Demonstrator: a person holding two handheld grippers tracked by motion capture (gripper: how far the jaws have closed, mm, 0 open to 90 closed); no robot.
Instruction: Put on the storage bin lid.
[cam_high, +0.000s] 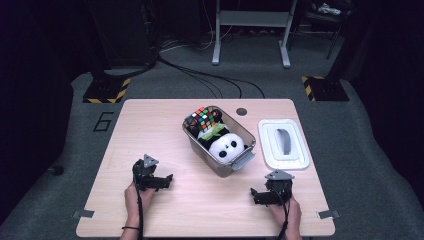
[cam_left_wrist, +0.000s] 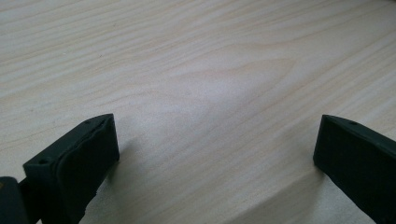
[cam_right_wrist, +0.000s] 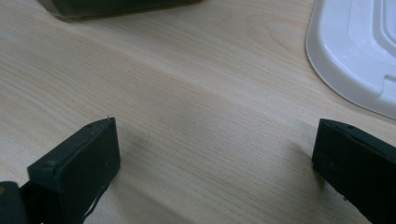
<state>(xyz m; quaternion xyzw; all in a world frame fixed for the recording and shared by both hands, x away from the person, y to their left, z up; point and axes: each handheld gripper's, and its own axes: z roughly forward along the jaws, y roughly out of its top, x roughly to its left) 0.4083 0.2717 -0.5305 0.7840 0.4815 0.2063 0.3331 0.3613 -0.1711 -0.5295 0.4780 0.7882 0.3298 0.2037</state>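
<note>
A clear plastic bin (cam_high: 248, 161) stands in the middle of the table, turned at an angle. Inside it lie a panda plush (cam_high: 226, 145) and a colourful puzzle cube (cam_high: 202, 118). The bin's white lid (cam_high: 283, 143) rests flat to its right; its edge (cam_right_wrist: 355, 51) is also in the right gripper view. My left gripper (cam_high: 159, 181) rests on the table at the front left, open with bare wood between its jaws (cam_left_wrist: 215, 154). My right gripper (cam_high: 264, 196) rests at the front right, open and holding nothing (cam_right_wrist: 215, 158).
The wooden table (cam_high: 150, 130) has a round cable hole (cam_high: 241, 111) behind the bin. Metal brackets (cam_high: 83, 214) sit at its front corners. Cables (cam_high: 210, 80) and a desk frame (cam_high: 250, 30) lie on the floor beyond the table.
</note>
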